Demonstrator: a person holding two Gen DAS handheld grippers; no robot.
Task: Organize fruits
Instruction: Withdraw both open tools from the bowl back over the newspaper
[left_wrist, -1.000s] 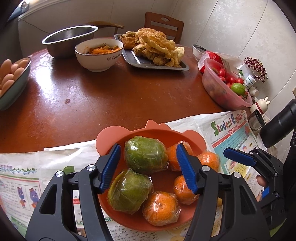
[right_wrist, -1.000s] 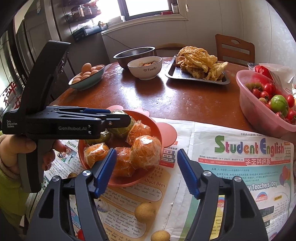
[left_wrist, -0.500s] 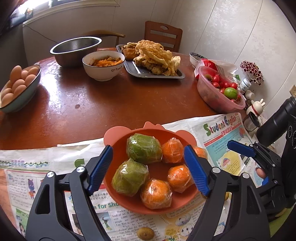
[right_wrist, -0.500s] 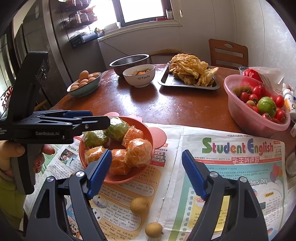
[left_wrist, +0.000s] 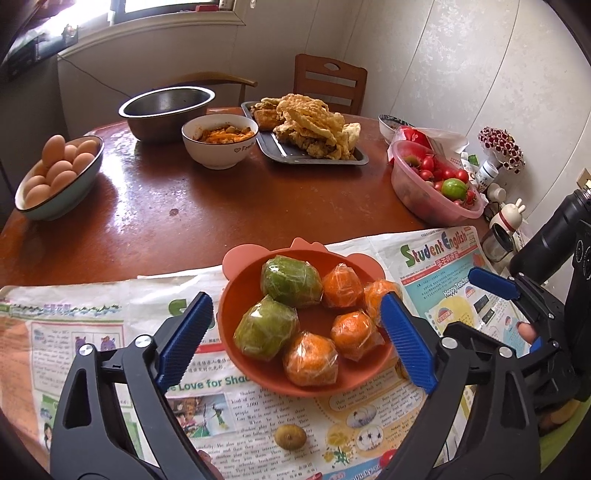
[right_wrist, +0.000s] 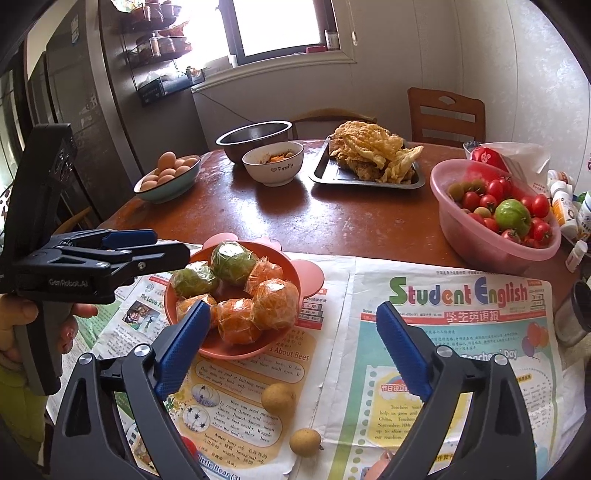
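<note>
An orange plastic bowl (left_wrist: 317, 380) (right_wrist: 221, 350) on newspaper holds two green and several orange fruits wrapped in film. My left gripper (left_wrist: 295, 339) is open and empty, raised above and in front of the bowl; it also shows in the right wrist view (right_wrist: 147, 243). My right gripper (right_wrist: 291, 347) is open and empty, above the newspaper right of the bowl; it shows in the left wrist view (left_wrist: 495, 295) too. Two small brown longans (right_wrist: 279, 398) (right_wrist: 305, 442) lie loose on the paper; one shows in the left wrist view (left_wrist: 290, 436). A red fruit (left_wrist: 388, 458) sits near the front edge.
A pink basin (right_wrist: 491, 243) of cherry tomatoes and a green fruit stands at the right. Further back are an egg bowl (left_wrist: 55, 177), a steel bowl (left_wrist: 166, 107), a white bowl (left_wrist: 219, 142) and a tray of fried food (left_wrist: 310, 136). Bottles and figurines (left_wrist: 506, 218) crowd the right edge.
Both grippers have pulled back and up from the orange bowl, so more of the table and newspaper shows. Both stay open and empty. The fruits have not moved.
</note>
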